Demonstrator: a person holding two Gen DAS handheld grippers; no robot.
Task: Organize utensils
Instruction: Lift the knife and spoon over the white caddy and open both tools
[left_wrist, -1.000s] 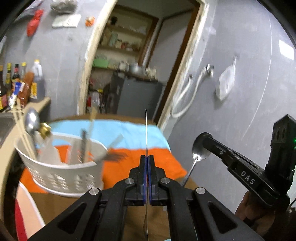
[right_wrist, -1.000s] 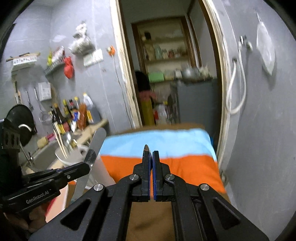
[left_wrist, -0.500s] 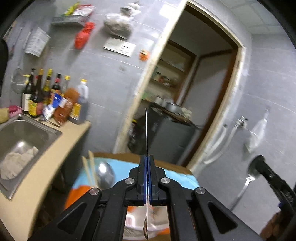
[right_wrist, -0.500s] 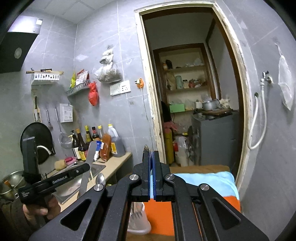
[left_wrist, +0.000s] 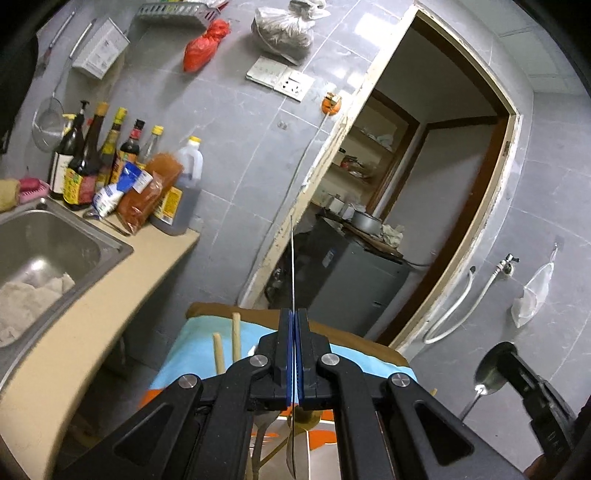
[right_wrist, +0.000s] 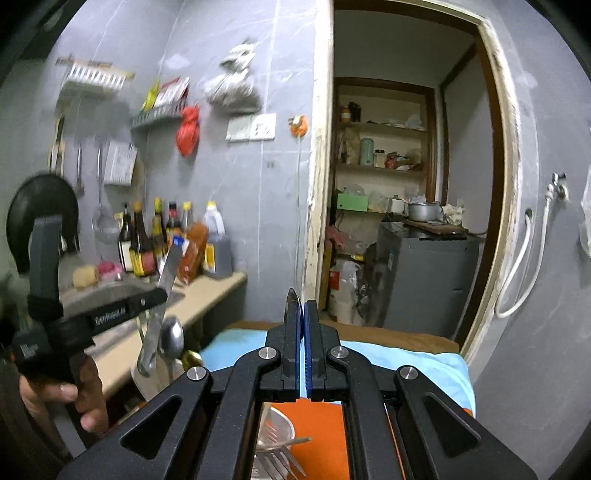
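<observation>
Fingers of the left gripper are pressed together on a knife, seen edge-on in the left wrist view as a thin line rising from the blue pads toward the doorway. In the right wrist view the same knife shows its flat blade, tilted, gripped near its middle by the left gripper, with a hand wrapped round the grip below.

Fingers of the right gripper are likewise clamped shut, on a spoon whose dark tip pokes up just above the left pad. From the left wrist view that spoon shows its bowl and a thin handle running down, at the far right.

Below both grippers stands a white utensil basket holding another spoon, chopsticks and forks, partly hidden by the gripper frames. It sits on a blue and orange cloth. Left of it runs a beige worktop with a steel sink and a cluster of sauce bottles against the grey tiled wall.
</observation>
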